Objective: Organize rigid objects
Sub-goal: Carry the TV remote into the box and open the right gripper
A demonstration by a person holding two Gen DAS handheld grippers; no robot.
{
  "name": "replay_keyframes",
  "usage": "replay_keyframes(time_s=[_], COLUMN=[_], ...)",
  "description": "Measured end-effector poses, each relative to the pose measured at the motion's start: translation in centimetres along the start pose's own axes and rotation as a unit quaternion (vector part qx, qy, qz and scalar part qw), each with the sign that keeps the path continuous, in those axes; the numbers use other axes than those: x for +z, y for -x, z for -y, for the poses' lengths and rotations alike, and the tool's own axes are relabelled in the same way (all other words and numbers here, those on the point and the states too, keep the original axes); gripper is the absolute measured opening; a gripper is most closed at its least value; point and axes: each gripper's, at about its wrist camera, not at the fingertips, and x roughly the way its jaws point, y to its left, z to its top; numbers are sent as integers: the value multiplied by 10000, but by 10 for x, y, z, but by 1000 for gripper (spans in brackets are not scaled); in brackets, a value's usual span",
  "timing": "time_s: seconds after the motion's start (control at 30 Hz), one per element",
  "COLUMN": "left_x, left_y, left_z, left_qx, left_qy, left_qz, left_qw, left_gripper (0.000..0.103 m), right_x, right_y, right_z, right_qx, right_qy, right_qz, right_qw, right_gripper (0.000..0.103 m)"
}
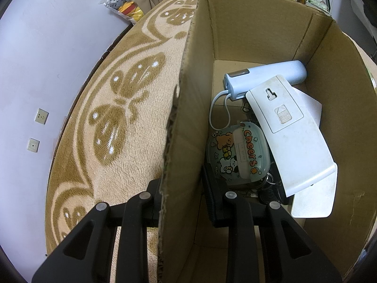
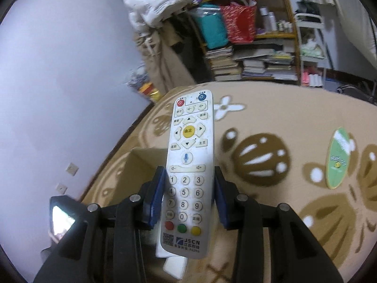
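Note:
A cardboard box (image 1: 259, 30) stands on a beige carpet. In it lie a pale blue power bank (image 1: 266, 77), a white remote face down (image 1: 289, 132), a clear "Cheers" lidded box (image 1: 238, 153) and dark items underneath. My left gripper (image 1: 181, 193) is shut on the box's left wall (image 1: 186, 118), one finger outside, one inside. My right gripper (image 2: 189, 195) is shut on a white JSCN remote (image 2: 188, 165), holding it buttons-up above the carpet. A corner of the box (image 2: 143, 158) shows behind it.
A green oval card (image 2: 338, 158) lies on the carpet (image 2: 271, 122) to the right. A white object (image 2: 175, 266) lies under the held remote. Shelves with books and bags (image 2: 247, 47) stand at the back. A white wall (image 1: 47, 47) runs along the left.

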Motion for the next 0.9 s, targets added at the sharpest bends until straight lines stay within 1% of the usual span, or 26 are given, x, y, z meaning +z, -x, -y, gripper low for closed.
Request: replay_keyframes(time_s=[0.23,0.4,0.67,0.9], left_x=[1,1,0,0], left_y=[0,0,0,-1], left_z=[0,0,0,-1], left_qx=[-9,-8,-10,-9], left_qy=[8,7,11,2], left_qz=[-1,1,4,7], left_qw=[10000,10000,10000,10000], left_gripper=[25,25,25,25], right_x=[-17,-23,-30,-25], right_y=[-14,-18,-28,-19], right_z=[-15,-18,-20,-24], right_qx=[155,202,107,84], right_qy=[153,239,336,462], right_qz=[-252,-378,-667,-516], right_qw=[9994,9988,9972,9976], right_gripper=[42,42,43,43])
